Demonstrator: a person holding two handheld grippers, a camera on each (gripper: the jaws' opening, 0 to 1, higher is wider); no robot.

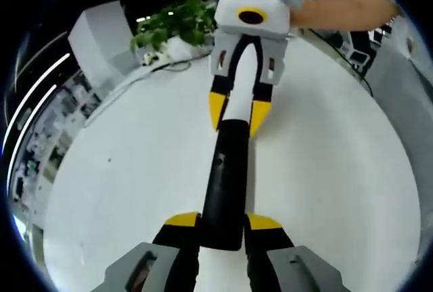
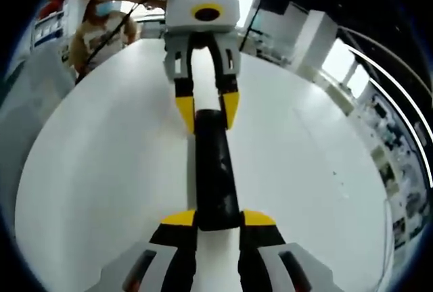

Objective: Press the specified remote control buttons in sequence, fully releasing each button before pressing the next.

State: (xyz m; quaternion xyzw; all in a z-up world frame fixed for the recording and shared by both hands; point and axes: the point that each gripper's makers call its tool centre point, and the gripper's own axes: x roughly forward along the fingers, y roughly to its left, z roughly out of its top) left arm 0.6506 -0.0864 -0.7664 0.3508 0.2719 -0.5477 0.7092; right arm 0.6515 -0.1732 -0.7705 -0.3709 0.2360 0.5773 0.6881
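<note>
A long remote control (image 1: 223, 177), black in the middle and white at both ends, hangs lengthwise over the white table (image 1: 115, 177). My left gripper (image 1: 223, 221) is shut on its near end, yellow fingertips on either side. At the far end, my right gripper (image 1: 238, 109) grips the white part between its yellow tips. In the right gripper view the same remote (image 2: 215, 170) runs from my right gripper (image 2: 218, 219) up to the left gripper (image 2: 207, 111), both shut on it. The buttons cannot be made out.
A person's gloved hand and bare forearm (image 1: 338, 5) hold the right gripper. A green potted plant (image 1: 172, 25) and a white box (image 1: 101, 42) stand at the table's far edge. Another person (image 2: 101, 28) stands beyond the table (image 2: 101, 170).
</note>
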